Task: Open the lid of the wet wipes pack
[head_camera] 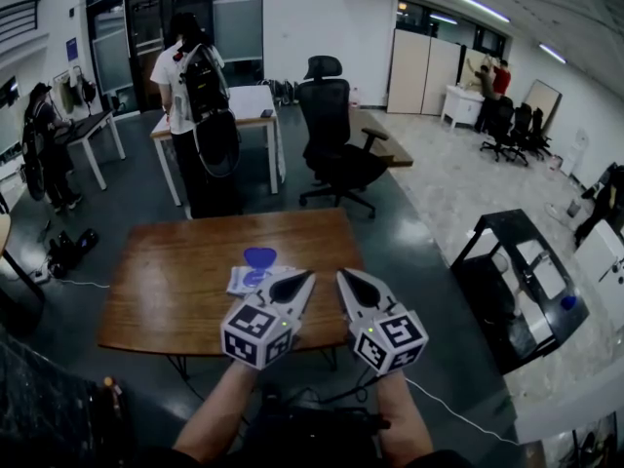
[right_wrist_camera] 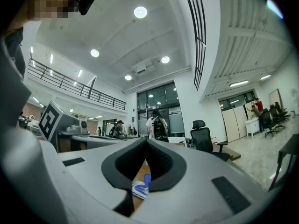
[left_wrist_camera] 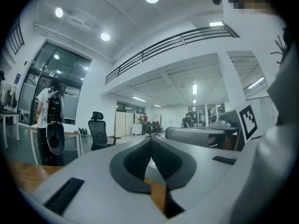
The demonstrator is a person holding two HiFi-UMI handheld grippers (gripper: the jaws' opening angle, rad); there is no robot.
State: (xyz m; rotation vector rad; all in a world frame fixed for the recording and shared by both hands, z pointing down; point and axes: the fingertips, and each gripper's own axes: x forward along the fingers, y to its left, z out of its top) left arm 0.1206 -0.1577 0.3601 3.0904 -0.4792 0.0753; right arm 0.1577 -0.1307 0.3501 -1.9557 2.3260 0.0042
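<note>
The wet wipes pack [head_camera: 255, 279] lies flat on the wooden table [head_camera: 175, 281], white with blue print, and its blue round lid [head_camera: 259, 257] stands raised at the far end. Both grippers hover above the table's near edge, pointing level. My left gripper [head_camera: 304, 279] sits just right of the pack, shut and empty. My right gripper [head_camera: 341, 277] is further right, also shut with nothing in it. Through the gap under the right jaws a corner of the pack [right_wrist_camera: 139, 188] and its blue lid [right_wrist_camera: 147, 179] show. The left gripper [left_wrist_camera: 150, 141] view shows only table wood below its jaws.
A black office chair [head_camera: 336, 144] stands beyond the table's far right corner. A person with a backpack [head_camera: 195, 96] stands by a white desk [head_camera: 252, 105] behind. A black rack [head_camera: 522, 281] is on the right. Cables and gear lie on the floor at left.
</note>
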